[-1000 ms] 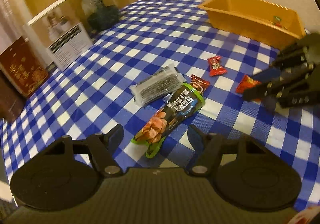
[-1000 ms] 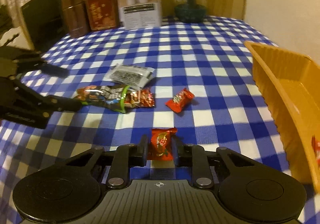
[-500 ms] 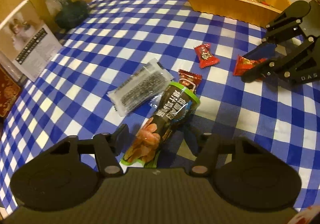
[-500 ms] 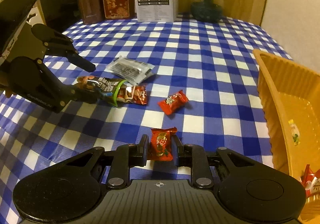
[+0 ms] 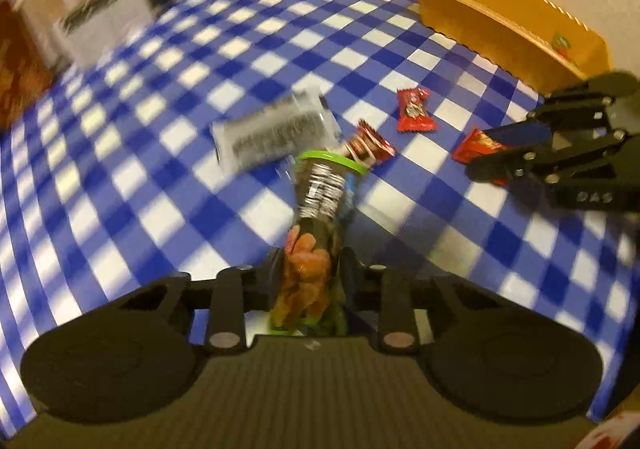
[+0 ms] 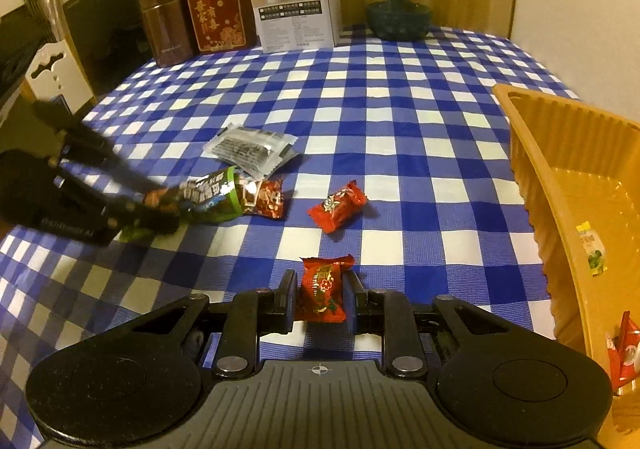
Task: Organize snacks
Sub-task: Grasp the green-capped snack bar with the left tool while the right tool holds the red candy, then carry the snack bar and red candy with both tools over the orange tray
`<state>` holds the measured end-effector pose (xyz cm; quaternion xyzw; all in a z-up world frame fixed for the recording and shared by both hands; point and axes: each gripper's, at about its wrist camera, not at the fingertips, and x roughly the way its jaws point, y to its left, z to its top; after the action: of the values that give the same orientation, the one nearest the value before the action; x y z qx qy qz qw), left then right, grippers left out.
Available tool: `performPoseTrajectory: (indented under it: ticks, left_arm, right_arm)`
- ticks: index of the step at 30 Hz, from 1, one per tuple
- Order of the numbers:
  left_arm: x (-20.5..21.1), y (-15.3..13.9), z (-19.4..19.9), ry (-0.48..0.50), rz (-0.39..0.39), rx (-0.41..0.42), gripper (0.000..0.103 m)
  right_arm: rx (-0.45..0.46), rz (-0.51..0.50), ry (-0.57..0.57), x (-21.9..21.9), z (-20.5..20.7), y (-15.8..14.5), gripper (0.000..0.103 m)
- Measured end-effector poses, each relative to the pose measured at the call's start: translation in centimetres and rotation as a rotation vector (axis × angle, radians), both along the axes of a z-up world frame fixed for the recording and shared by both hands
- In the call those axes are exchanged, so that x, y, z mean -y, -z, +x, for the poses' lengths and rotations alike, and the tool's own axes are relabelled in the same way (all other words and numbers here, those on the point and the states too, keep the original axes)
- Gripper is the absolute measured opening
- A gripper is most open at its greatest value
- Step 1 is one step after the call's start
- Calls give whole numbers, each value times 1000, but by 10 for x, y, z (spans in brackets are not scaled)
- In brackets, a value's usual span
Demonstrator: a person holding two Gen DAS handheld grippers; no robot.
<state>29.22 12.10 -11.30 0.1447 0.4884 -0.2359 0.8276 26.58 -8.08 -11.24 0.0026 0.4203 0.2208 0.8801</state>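
Since half a second ago our left gripper (image 5: 310,281) has closed on the green-edged snack pouch (image 5: 316,217), lower centre. Our right gripper (image 6: 320,297) clamps a red candy (image 6: 322,289), bottom centre, with the orange bin (image 6: 560,185) at the right edge.

Worktop (image 6: 400,121): carries all the snacks.
Tray (image 6: 560,185): right edge of the worktop, a few packets inside.
Long packet (image 6: 208,197): left of centre, its near end between the left gripper's (image 5: 310,281) jaws.
Flat sachet (image 6: 252,149): just behind the long packet.
Loose candy (image 6: 338,205): centre, between long packet and tray.
Near candy (image 6: 322,289): between the right gripper's (image 6: 320,297) jaws.
Boxes and jar (image 6: 296,1): far edge.
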Motion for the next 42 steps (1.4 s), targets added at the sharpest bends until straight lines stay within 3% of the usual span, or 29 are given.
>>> performPoseTrajectory:
  ticks: [4,10,29,42]
  left_arm:
    - [3,1,-27,-90,-72,-25,26]
    - [11,6,-45,-161,-92,68,26]
    - [28,16,-48,-195,-82,202,27]
    - [35,11,-72,-380,-128,178,26]
  right_arm:
    - [-3,14,4,0,-2,-1,24]
    - [5,29,-6,-5,-3,-5,24]
    - [6,61,-2,0,-3,-6,24]
    - [30,91,30,9,-13,-17,24]
